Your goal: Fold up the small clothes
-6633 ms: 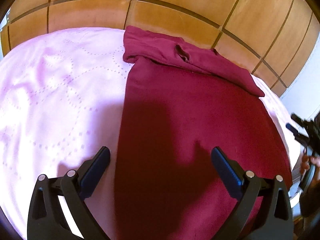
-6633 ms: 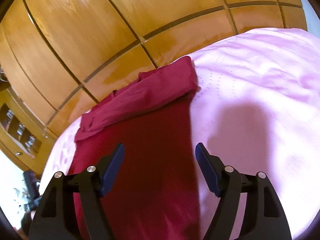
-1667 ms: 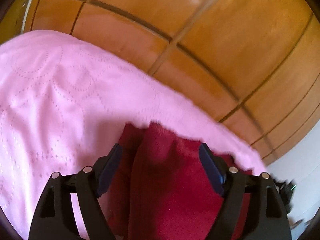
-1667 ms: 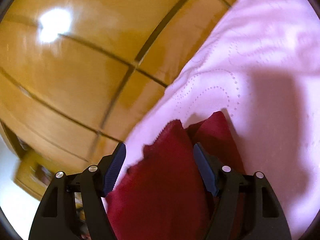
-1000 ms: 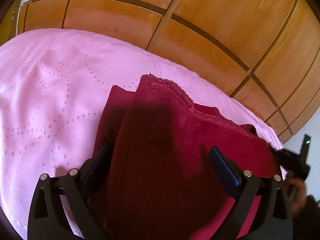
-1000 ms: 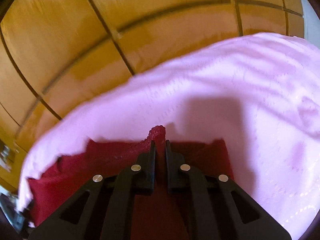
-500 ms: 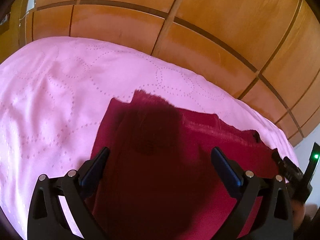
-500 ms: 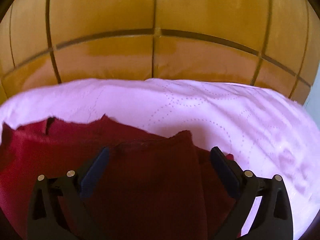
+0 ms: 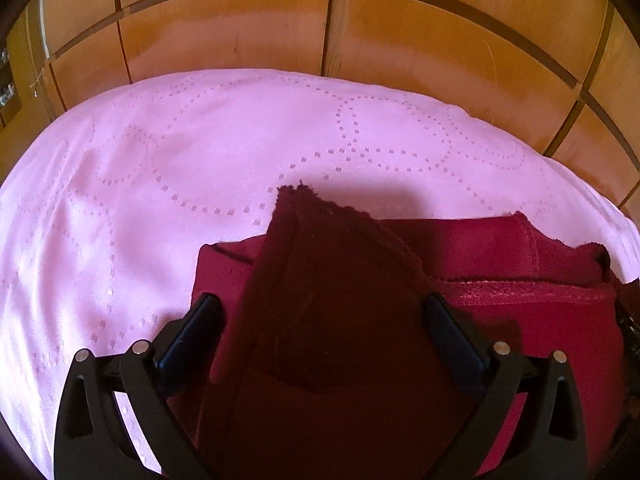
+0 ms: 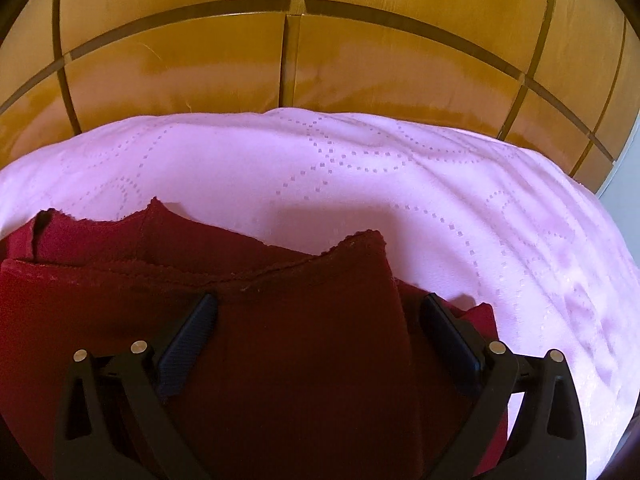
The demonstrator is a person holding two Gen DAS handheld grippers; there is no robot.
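A dark red garment (image 9: 500, 264) lies folded over itself on the pink bedspread (image 9: 200, 152). Its upper layer ends in a lace-trimmed hem running across, with one corner sticking up at the left end (image 9: 296, 200). My left gripper (image 9: 320, 320) is open just above that left end, fingers wide apart and holding nothing. In the right wrist view the garment (image 10: 280, 320) shows its right end, with a raised corner (image 10: 364, 240). My right gripper (image 10: 316, 320) is open above it and empty.
A wooden panelled wall (image 9: 328, 32) rises right behind the bed's far edge; it also shows in the right wrist view (image 10: 288, 48). Bare pink bedspread (image 10: 480, 208) extends beyond and to both sides of the garment.
The bottom half of the garment has been folded up over the top half. My right gripper, shut on the hem a second ago, has let go and opened. Both grippers have drawn back slightly.
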